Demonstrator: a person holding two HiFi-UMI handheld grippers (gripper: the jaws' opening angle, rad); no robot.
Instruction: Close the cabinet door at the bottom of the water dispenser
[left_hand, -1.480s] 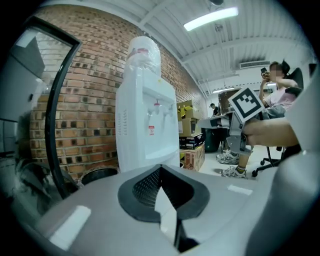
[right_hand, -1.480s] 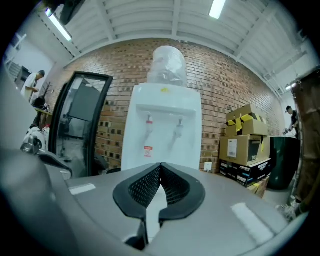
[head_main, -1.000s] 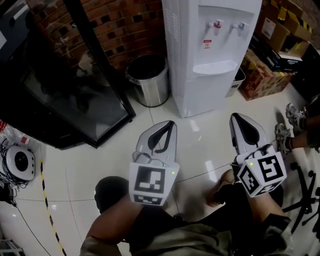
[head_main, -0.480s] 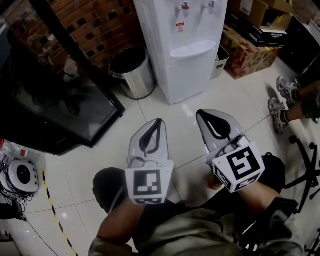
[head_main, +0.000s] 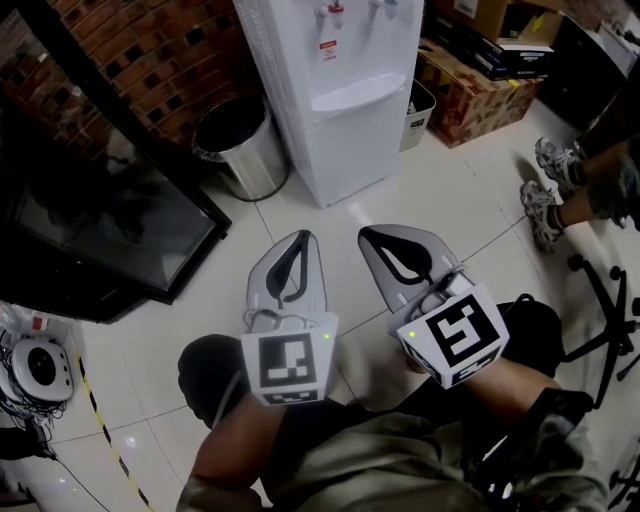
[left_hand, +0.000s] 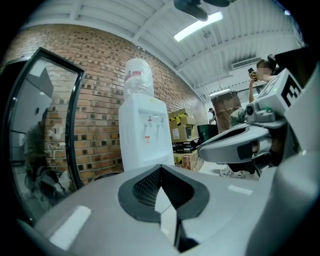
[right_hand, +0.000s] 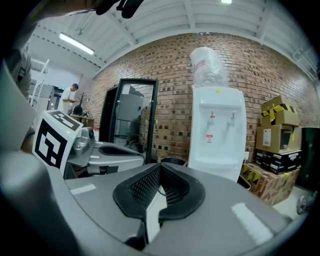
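Head view: boxy white water dispenser (head_main: 345, 140)

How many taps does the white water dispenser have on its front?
2, both on the water dispenser: the left tap above a small label, the right tap beside it. None looks hidden.

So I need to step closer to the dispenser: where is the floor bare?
Bare tiles lie in front of the water dispenser, bordered by the cardboard boxes and the shoes. It is crowded on the left: steel bin and glass-door cabinet.
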